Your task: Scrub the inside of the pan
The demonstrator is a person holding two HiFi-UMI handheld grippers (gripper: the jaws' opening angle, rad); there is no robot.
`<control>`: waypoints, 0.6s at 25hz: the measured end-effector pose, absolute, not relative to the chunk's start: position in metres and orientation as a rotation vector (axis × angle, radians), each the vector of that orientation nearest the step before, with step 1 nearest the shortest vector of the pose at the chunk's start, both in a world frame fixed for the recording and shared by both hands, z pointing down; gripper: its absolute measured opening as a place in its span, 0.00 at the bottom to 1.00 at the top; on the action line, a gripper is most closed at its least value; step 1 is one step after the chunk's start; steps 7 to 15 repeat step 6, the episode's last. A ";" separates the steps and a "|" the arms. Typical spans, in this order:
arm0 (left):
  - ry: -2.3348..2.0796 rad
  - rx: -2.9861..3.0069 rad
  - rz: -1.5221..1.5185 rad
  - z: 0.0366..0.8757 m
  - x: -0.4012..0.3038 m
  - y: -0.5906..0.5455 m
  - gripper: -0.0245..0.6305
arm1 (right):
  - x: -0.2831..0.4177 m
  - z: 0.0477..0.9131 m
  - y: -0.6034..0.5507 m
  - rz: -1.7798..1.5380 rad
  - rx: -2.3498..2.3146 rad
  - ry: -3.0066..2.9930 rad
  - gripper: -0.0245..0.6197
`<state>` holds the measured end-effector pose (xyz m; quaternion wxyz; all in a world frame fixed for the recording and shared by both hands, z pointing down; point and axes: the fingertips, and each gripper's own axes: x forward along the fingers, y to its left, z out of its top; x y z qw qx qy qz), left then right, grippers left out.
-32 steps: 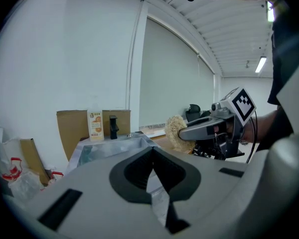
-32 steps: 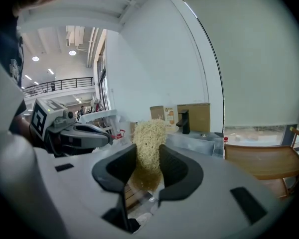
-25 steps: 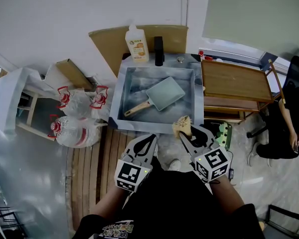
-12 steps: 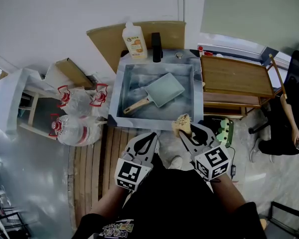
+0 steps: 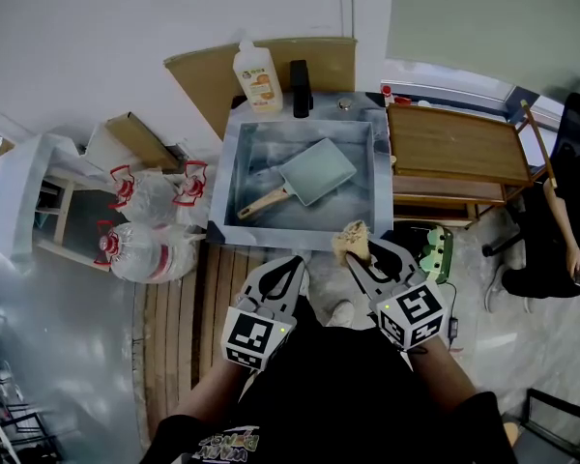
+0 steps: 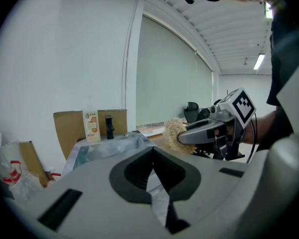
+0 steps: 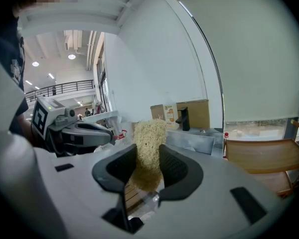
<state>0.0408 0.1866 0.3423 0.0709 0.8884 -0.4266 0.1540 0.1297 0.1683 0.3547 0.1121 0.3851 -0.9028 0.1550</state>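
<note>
A pale green square pan (image 5: pixel 315 171) with a wooden handle (image 5: pixel 262 204) lies in the metal sink (image 5: pixel 230 179). My right gripper (image 5: pixel 356 246) is shut on a tan fibrous scrubber (image 5: pixel 351 239) (image 7: pixel 148 146), held just short of the sink's near rim. The same scrubber (image 6: pixel 173 133) shows at the right gripper's tip in the left gripper view. My left gripper (image 5: pixel 289 266) (image 6: pixel 151 156) is shut with nothing between its jaws, also short of the sink's near edge.
A soap bottle (image 5: pixel 254 76) and a black faucet (image 5: pixel 300 88) stand at the sink's back edge before a cardboard sheet (image 5: pixel 205 82). A wooden rack (image 5: pixel 455 158) stands to the right, plastic bags (image 5: pixel 151 222) to the left. Wooden slats (image 5: pixel 185 319) cover the floor below.
Both grippers hold their pose; the view has shifted slightly, so the sink sits a little higher in the frame.
</note>
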 end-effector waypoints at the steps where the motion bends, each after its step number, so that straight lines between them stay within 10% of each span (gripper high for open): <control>1: -1.283 2.671 0.464 0.342 0.040 0.187 0.05 | 0.129 0.355 0.169 0.456 1.129 -2.651 0.26; 15: -1.287 2.665 0.467 0.343 0.040 0.191 0.05 | 0.127 0.352 0.170 0.453 1.120 -2.661 0.26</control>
